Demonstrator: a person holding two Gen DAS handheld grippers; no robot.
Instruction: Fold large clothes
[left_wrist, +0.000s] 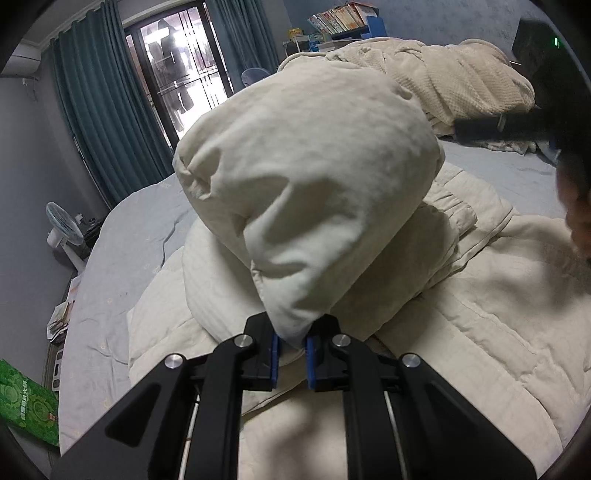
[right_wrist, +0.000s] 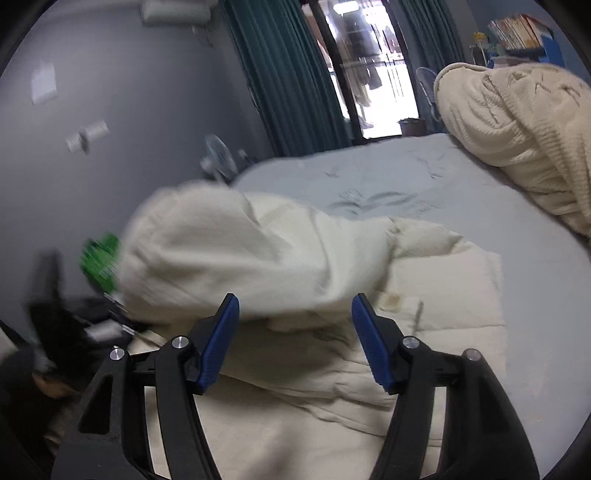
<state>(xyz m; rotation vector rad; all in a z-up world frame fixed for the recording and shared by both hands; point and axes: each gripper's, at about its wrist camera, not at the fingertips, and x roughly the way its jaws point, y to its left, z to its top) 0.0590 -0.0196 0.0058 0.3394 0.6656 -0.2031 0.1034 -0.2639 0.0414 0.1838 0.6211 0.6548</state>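
Note:
A large cream padded coat lies spread on the grey bed sheet. My left gripper is shut on a corner of a puffy part of that coat, which bulges up in front of it. In the right wrist view the same lifted cream fold hangs blurred over the flat coat. My right gripper stands open just before that fold, and its blue pads touch nothing. The left gripper shows as a dark blur at the left edge there.
A heap of cream bedding lies at the far side of the bed. A white fan and a green box stand on the floor to the left. Teal curtains flank a glass door. A person's hand shows at the right edge.

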